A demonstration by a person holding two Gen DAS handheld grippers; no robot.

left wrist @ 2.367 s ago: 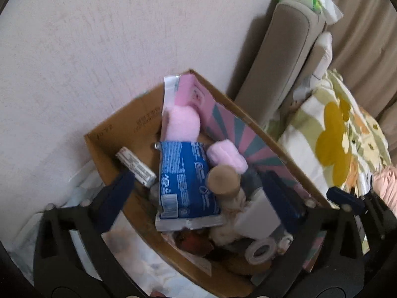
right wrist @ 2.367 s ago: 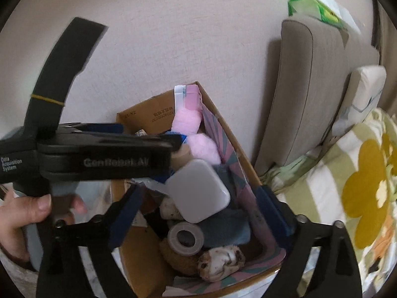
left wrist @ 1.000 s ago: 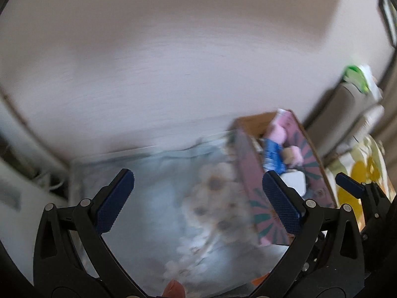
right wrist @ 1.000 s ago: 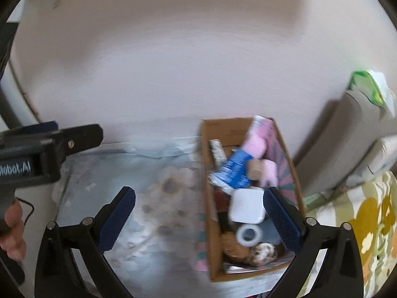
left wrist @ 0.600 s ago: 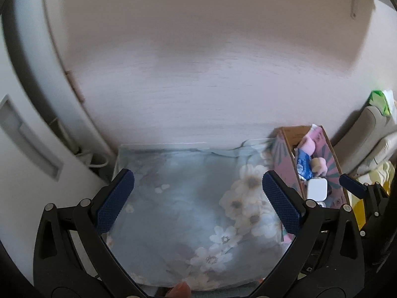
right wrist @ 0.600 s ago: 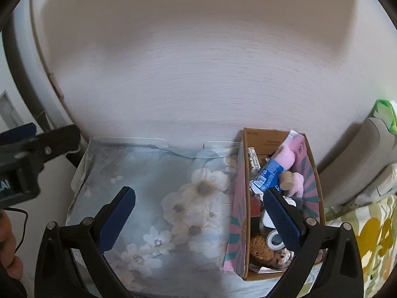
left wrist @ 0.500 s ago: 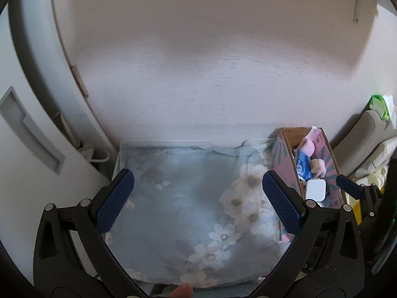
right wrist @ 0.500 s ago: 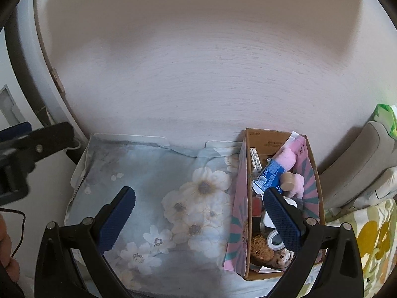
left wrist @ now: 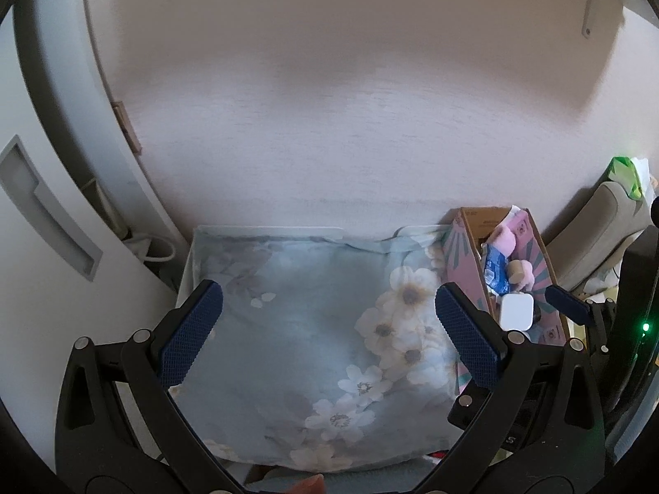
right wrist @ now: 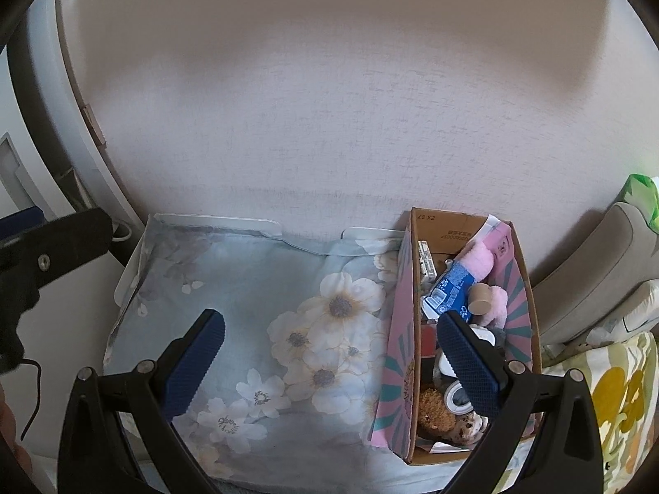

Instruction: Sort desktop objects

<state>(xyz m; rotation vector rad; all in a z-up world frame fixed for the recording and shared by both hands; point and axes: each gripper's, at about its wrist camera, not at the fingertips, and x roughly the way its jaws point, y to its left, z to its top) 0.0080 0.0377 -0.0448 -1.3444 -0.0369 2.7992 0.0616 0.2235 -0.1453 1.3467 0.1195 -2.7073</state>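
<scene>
Left wrist view has pulled back from the box: left gripper [left wrist: 327,329] hangs released over the bare floral cloth [left wrist: 313,329]. Right gripper [right wrist: 329,360] gapes too. Cardboard box [right wrist: 401,308] holds blue packet [right wrist: 451,290], pink plush [right wrist: 480,261], tape roll [right wrist: 457,397].

Floral cloth [right wrist: 255,321] (box [right wrist: 397,354] aboard).

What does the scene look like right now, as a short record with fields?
surface: floral cloth, nothing lying on it
box: cardboard, at the cloth's right edge, by the wall
box contents: blue packet, pink plush, tape roll, brown plush, others
left hand-held gripper: open, empty, above the cloth
right hand-held gripper: open, empty
</scene>
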